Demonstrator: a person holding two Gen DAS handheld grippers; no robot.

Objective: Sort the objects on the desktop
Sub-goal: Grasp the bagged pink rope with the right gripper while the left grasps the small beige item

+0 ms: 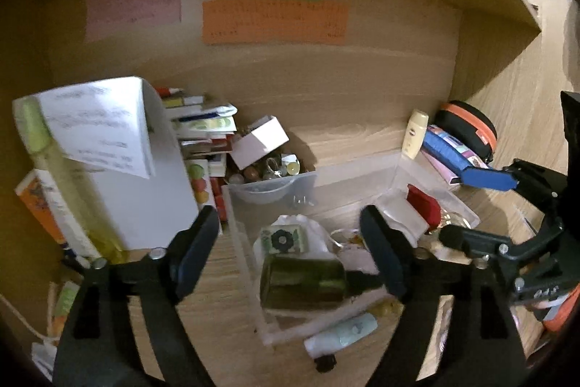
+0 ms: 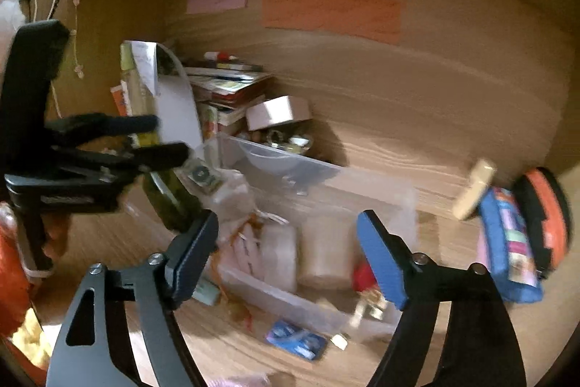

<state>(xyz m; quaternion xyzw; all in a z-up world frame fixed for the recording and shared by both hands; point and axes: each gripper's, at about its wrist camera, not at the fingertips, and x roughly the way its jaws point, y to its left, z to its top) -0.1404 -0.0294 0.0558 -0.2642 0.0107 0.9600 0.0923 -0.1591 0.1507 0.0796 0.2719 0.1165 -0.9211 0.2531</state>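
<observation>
Left tool (image 1: 293, 249): jaws wide, nothing pressed between the pads; low centre of the left wrist view.
Right tool (image 2: 286, 256): jaws wide, holding nothing; low centre of the right wrist view.
Green bottle (image 1: 304, 283): lying in the clear tray (image 1: 467, 211), between the left tool's pads but apart from them.
White pouch (image 1: 308, 234): in the tray, just above the bottle.
Red box (image 1: 422, 205): right part of the tray.
Cream tube (image 1: 416, 133): upright, upper right.
Worktop (image 1: 217, 314): wood.
</observation>
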